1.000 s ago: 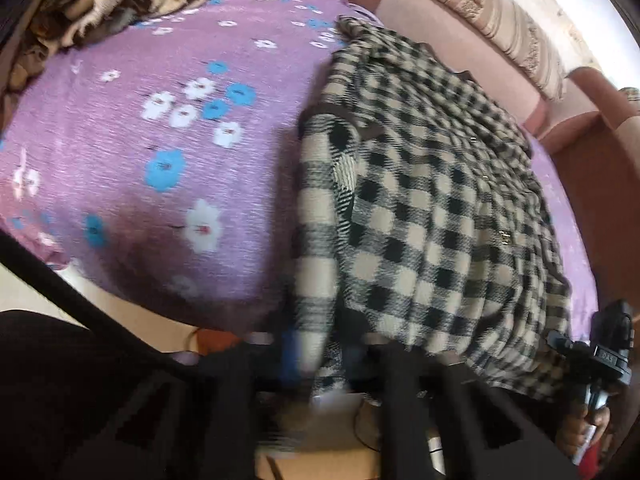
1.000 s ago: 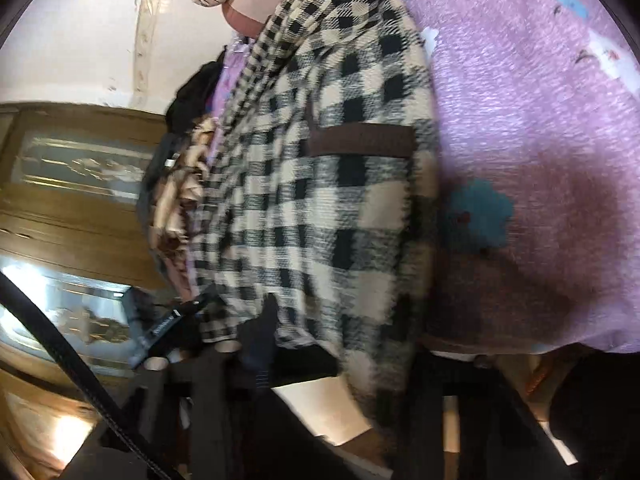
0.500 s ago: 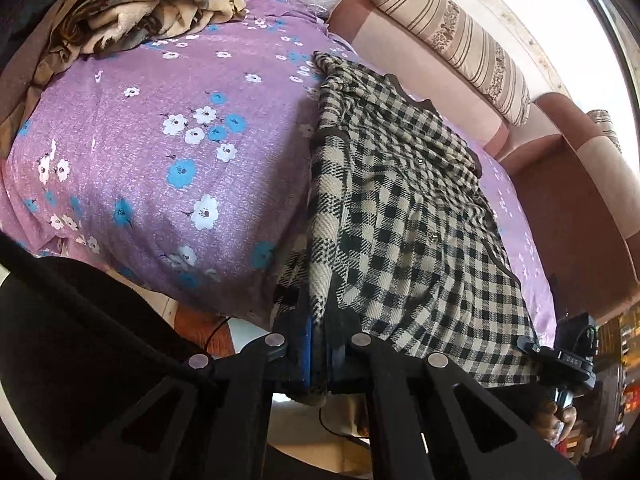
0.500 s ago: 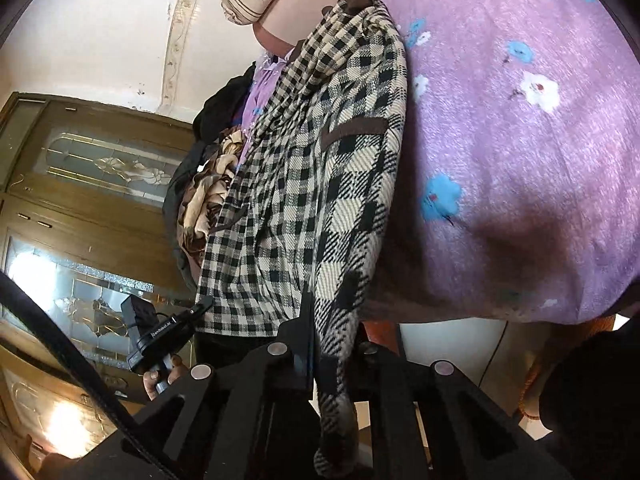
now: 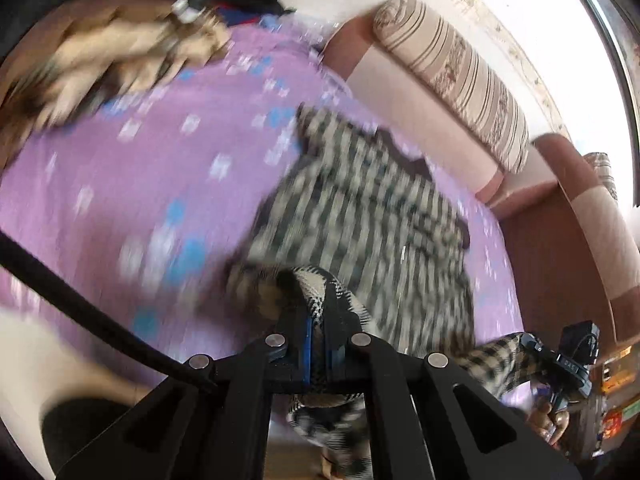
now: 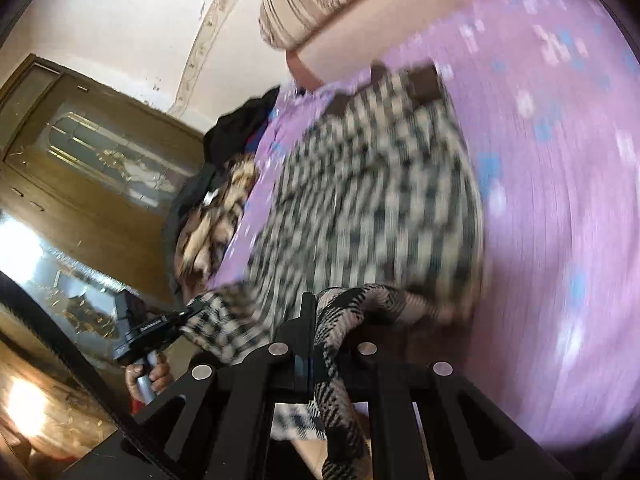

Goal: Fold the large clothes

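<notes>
Checked coat (image 5: 360, 216), black and cream, lies spread on the bed (image 5: 120, 184) over a purple flowered sheet, collar end toward the pink headboard (image 5: 404, 92). Much of both views is motion-blurred.

Left claw (image 5: 318, 336): jaws pinched together on a fold of the coat's hem; the cloth bunches up over the fingertips and a loose end hangs below them, past the bed's edge.

Right claw (image 6: 312, 344): closed on another stretch of the same hem; a twisted rope of checked cloth runs between its fingers and droops down beneath.

From the left wrist view, the right claw appears low at the right with the person's hand (image 5: 546, 420) under it, hem cloth trailing from its tip. From the right wrist view, the left claw appears low at the left, likewise with hem cloth at its tip.

Striped bolster (image 5: 452, 80) rests on top of the headboard. Heap of tan and dark clothes (image 5: 112, 56) sits at the far left corner of the bed, apart from the coat. Wooden cabinet with glass doors (image 6: 92, 160) stands beyond the bed in the right wrist view.
</notes>
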Demonstrator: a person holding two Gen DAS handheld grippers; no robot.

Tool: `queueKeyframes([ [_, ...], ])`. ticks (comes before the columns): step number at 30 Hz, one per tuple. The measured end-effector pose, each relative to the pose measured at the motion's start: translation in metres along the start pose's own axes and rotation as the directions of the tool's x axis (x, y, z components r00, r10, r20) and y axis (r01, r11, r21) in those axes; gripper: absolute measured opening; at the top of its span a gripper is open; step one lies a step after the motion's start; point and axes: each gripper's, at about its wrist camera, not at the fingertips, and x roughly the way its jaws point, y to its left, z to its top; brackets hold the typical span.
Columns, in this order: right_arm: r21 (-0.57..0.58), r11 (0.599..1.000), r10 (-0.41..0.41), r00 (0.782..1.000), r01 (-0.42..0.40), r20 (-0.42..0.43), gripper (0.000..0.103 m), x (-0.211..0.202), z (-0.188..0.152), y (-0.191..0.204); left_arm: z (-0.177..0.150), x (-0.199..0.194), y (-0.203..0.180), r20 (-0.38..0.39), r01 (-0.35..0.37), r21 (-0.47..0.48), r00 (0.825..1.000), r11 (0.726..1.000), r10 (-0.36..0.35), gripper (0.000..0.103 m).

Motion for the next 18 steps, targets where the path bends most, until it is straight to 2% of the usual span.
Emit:
queueKeyframes([
  [3,-0.012,0.998,-0.056,0.997,0.057,0.050,0.007,0.013,0.059,0.000,0.061,0.036,-0.021,0.027,-0.046,0.027,0.999,0.999,0.045,0.004],
  [6,0.017,0.995,-0.101,0.989,0.100,0.106,0.007,0.029,0.119,-0.013,0.128,0.079,-0.034,0.063,-0.093,-0.005,0.994,0.996,0.093,0.004],
  [8,0.062,0.987,-0.156,0.976,0.148,0.149,0.008,0.044,0.158,-0.032,0.174,0.120,-0.038,0.082,-0.160,-0.010,0.984,0.987,0.160,0.005],
  [10,0.120,0.971,-0.222,0.962,0.205,0.161,0.012,0.063,0.181,-0.055,0.200,0.156,-0.031,0.063,-0.217,-0.045,0.974,0.975,0.219,0.008],
  [11,0.155,0.959,-0.260,0.952,0.236,0.159,0.024,0.071,0.189,-0.069,0.207,0.169,-0.024,0.043,-0.221,-0.077,0.973,0.972,0.225,0.010],
  [12,0.189,0.948,-0.287,0.945,0.256,0.158,0.042,0.078,0.194,-0.082,0.213,0.183,-0.017,0.019,-0.206,-0.118,0.978,0.971,0.210,0.010],
  [13,0.225,0.941,-0.292,0.942,0.253,0.164,0.049,0.083,0.194,-0.098,0.215,0.192,-0.010,0.005,-0.185,-0.150,0.982,0.971,0.188,0.012],
  [14,0.251,0.935,-0.297,0.940,0.250,0.170,0.062,0.085,0.192,-0.110,0.217,0.198,-0.006,0.006,-0.176,-0.158,0.984,0.972,0.179,0.017],
  [15,0.274,0.926,-0.313,0.935,0.260,0.169,0.067,0.086,0.191,-0.117,0.217,0.201,-0.006,0.007,-0.173,-0.153,0.984,0.973,0.176,0.021],
  [17,0.314,0.910,-0.328,0.932,0.269,0.151,0.067,0.089,0.195,-0.131,0.217,0.204,-0.002,0.011,-0.154,-0.143,0.988,0.978,0.157,0.041],
  [18,0.323,0.909,-0.324,0.934,0.263,0.152,0.067,0.087,0.199,-0.135,0.216,0.203,0.002,0.024,-0.146,-0.153,0.988,0.977,0.151,0.048],
])
